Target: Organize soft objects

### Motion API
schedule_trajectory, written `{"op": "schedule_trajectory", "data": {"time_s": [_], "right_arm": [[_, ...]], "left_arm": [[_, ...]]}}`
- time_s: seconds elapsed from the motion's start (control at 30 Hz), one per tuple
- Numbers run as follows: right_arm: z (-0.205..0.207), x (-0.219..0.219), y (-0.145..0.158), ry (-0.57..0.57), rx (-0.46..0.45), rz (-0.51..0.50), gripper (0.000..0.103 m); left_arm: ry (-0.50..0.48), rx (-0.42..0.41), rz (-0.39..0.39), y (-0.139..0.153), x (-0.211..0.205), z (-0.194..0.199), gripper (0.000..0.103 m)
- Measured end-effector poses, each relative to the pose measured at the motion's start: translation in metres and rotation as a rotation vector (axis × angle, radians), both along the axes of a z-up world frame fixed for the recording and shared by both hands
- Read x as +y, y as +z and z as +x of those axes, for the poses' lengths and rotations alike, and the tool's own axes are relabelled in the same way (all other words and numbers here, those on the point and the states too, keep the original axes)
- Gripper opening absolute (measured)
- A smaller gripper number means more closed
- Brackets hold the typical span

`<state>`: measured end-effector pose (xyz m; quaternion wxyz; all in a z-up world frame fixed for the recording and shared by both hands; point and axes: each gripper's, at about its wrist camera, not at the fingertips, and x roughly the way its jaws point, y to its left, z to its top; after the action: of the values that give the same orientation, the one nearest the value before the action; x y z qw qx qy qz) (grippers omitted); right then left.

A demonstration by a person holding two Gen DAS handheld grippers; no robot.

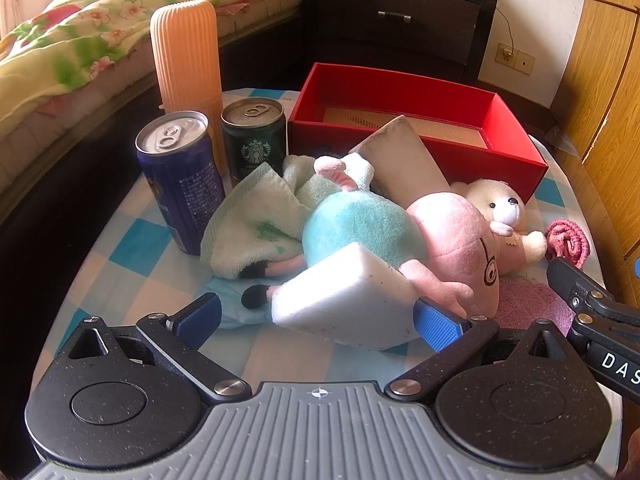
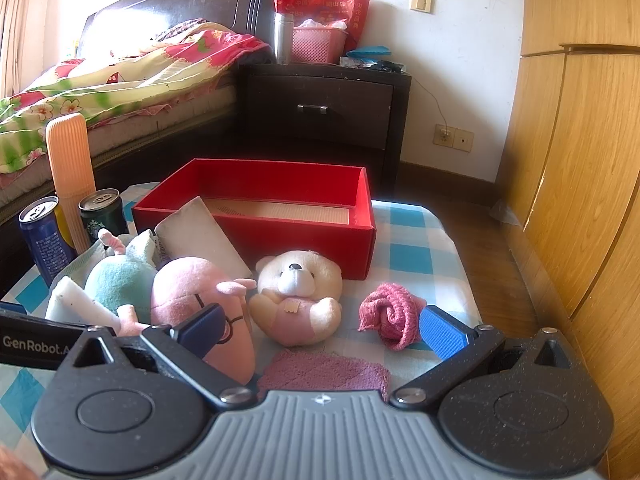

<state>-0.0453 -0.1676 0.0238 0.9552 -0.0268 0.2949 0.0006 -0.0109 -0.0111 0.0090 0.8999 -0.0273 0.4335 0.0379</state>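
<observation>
Two hand-held grippers hover low over a blue-and-white checked tablecloth (image 2: 408, 240), both with fingers spread wide and holding nothing. The left gripper (image 1: 320, 316) brackets a white rectangular foam sponge (image 1: 344, 300), one blue pad on each side; whether the pads touch it cannot be told. That framing suggests the sponge is the first pick. The right gripper (image 2: 320, 332) faces a small cream teddy bear in a pink bib (image 2: 298, 296), which sits between its pads but farther out, with a flat mauve knitted cloth (image 2: 324, 372) lying just under its nose.

The soft things are heaped together at the near side: a pink plush pig in a teal dress (image 1: 400, 232) lies across the sponge, a pale green towel (image 1: 256, 216) is bunched behind it, and a rolled pink sock (image 2: 390, 314) lies to the right. An open red cardboard box (image 2: 256, 232) stands behind the heap, holding no soft thing yet, apparently the place meant for them. A second, dirtier white sponge (image 1: 400, 156) leans against its front wall.

A tall ribbed peach cylinder (image 1: 188, 52), a blue drink can (image 1: 180, 180) and a dark green coffee can (image 1: 254, 136) stand upright to the left, probably hard items to leave alone.
</observation>
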Motion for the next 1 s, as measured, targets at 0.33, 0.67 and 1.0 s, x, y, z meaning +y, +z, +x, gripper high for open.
{"op": "schedule_trajectory", "data": {"time_s": [0.33,0.67,1.0], "right_arm": [[0.0005,-0.0005,-0.0004,0.000,0.005,0.003,0.085],[0.0002,-0.0006,-0.0002,-0.002,0.003,0.004,0.085],[-0.0003,-0.0003,-0.0004,0.000,0.006,0.006,0.085]], "left_arm": [[-0.002,-0.002,-0.001,0.0003,0.0007,0.0001,0.098],[-0.002,-0.004,0.001,0.0000,0.0002,-0.0004,0.098],[-0.005,-0.007,0.006,-0.0005,-0.0009,-0.0005,0.098]]}}
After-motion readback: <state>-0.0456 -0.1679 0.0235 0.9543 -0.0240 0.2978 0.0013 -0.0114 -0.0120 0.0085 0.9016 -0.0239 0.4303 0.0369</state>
